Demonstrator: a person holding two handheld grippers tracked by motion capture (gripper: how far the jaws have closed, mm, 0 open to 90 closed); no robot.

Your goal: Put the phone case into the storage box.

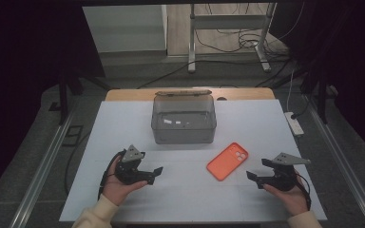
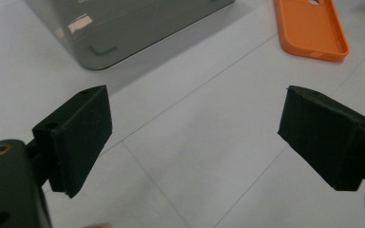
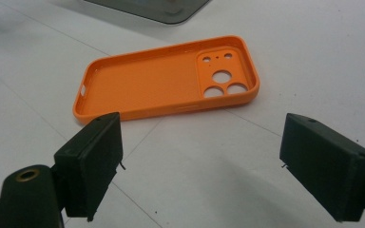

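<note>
An orange phone case [image 1: 226, 161] lies flat on the white tabletop [image 1: 185, 199], hollow side up, with its camera cut-outs at the end farther from the person. In the high view it sits right of the middle, between the two grippers but nearer the right one, and just in front and to the right of a clear grey plastic box [image 1: 184, 119] that stands at the back of the white sheet. The box has its lid tipped up at the rear edge.

The left gripper [image 1: 156, 174] is held low over the tabletop in the person's left hand [image 1: 116, 183], its jaws spread wide with nothing between them. In the left gripper view the jaws frame bare white surface, with a corner of the box at the upper left and one end of the phone case at the upper right, well apart from both jaws.

The right gripper [image 1: 253, 176] is held in the right hand [image 1: 290, 194], its jaws also wide apart and holding nothing. In the right gripper view the phone case lies just beyond the jaw tips, near them but not touching, with its long side turned across the view
</note>
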